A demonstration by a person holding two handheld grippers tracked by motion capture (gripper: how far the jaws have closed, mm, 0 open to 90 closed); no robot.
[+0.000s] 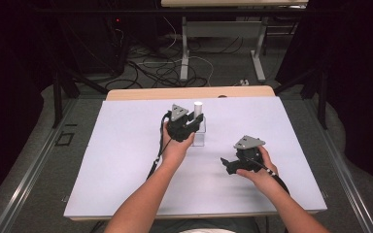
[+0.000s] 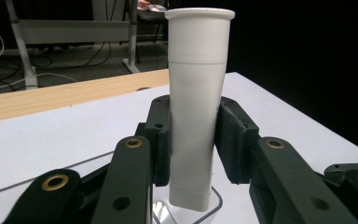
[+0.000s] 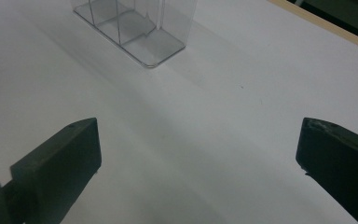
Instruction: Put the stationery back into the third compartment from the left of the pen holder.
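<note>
The white table [image 1: 126, 160] has wide bare surface on every side of the work. Its near edge runs along six o'clock in the high view and its wooden far edge [image 1: 189, 93] shows at twelve. The left and right margins lie well apart from both hands. Beyond the far edge are a grey floor, loose cables [image 1: 160, 68] and the legs of another desk [image 1: 184, 53].

The left claw [image 1: 194, 120] sits near the middle of the table, slightly toward twelve o'clock. It is clamped on a white tube [image 2: 196, 107] that stands upright. In the left gripper view the two black pads [image 2: 161, 140] press the tube's sides about halfway up. The flared cap end points up and the flat lower end sits at or just above the base of a clear plastic holder [image 1: 200, 138]; whether it touches the base is hard to tell.

The holder stands just at six o'clock of the tube in the high view. In the right gripper view it appears at eleven o'clock as a see-through box [image 3: 135, 28] with inner dividers, and the compartments visible there hold nothing.

The right claw [image 1: 229, 164] rests at about four o'clock from the holder, well apart from it. Its jaws are spread wide over bare table, with nothing between them.
</note>
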